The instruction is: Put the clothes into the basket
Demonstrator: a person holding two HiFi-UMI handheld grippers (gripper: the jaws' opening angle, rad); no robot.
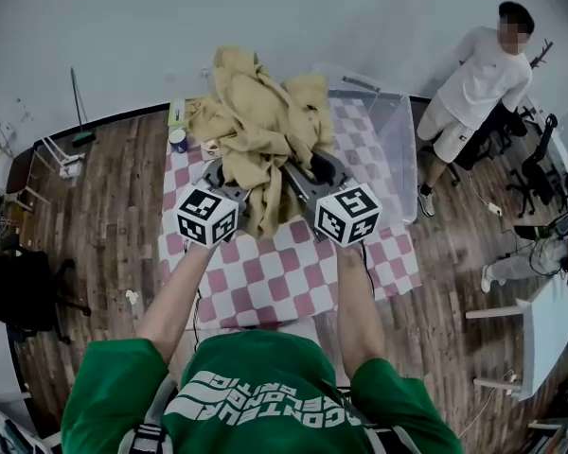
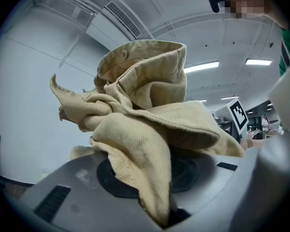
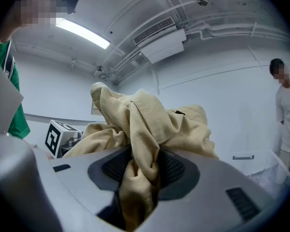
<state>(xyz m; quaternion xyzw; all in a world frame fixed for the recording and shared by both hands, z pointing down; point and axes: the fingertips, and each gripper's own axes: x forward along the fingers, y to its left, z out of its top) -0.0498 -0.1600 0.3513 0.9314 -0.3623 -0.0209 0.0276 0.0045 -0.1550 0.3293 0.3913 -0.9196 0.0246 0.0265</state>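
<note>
A crumpled tan garment (image 1: 260,126) hangs in the air above the pink-and-white checked table (image 1: 293,272), bunched between both grippers. My left gripper (image 1: 229,180) is shut on a fold of the tan garment (image 2: 145,144), which fills the left gripper view. My right gripper (image 1: 303,176) is shut on another fold of that garment (image 3: 142,144), pinched between its dark pads (image 3: 171,168). The translucent white basket (image 1: 383,126) stands at the table's far right end, to the right of the lifted cloth.
A small cup (image 1: 178,140) and other small items sit at the table's far left corner. A person in white (image 1: 473,93) stands on the wood floor to the right, beyond the basket. A white table (image 1: 540,324) and chairs stand at the right edge.
</note>
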